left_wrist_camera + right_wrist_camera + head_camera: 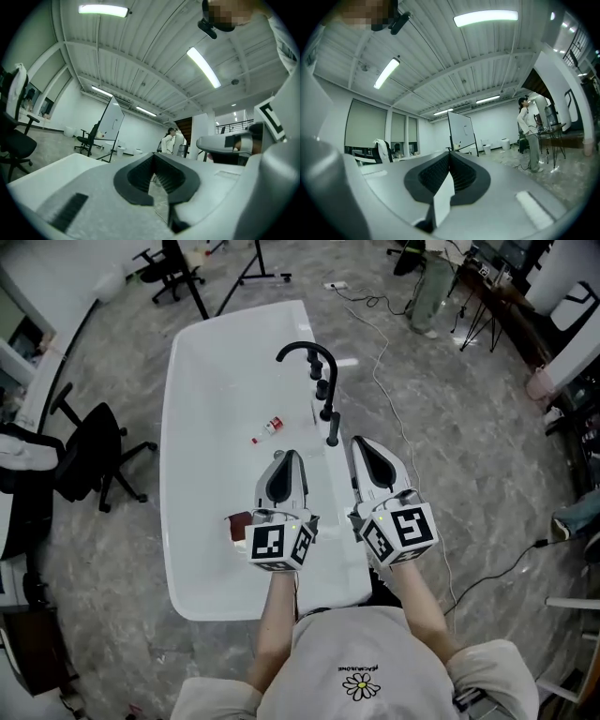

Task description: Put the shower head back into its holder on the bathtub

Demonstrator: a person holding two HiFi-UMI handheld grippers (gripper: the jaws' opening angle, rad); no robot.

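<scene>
The white bathtub lies below me, with a black arched faucet on its right rim. A slim black handpiece, apparently the shower head, stands upright on that rim just past the faucet's knobs. Both grippers are held high and level over the near half of the tub, side by side. The left gripper is shut with nothing between its jaws. So is the right gripper, its tip close to the black handpiece in the head view but well above it.
A small red-and-white bottle lies in the tub, and a dark red thing shows partly behind the left gripper. A black office chair stands to the left and a cable runs along the floor on the right. A person stands far off.
</scene>
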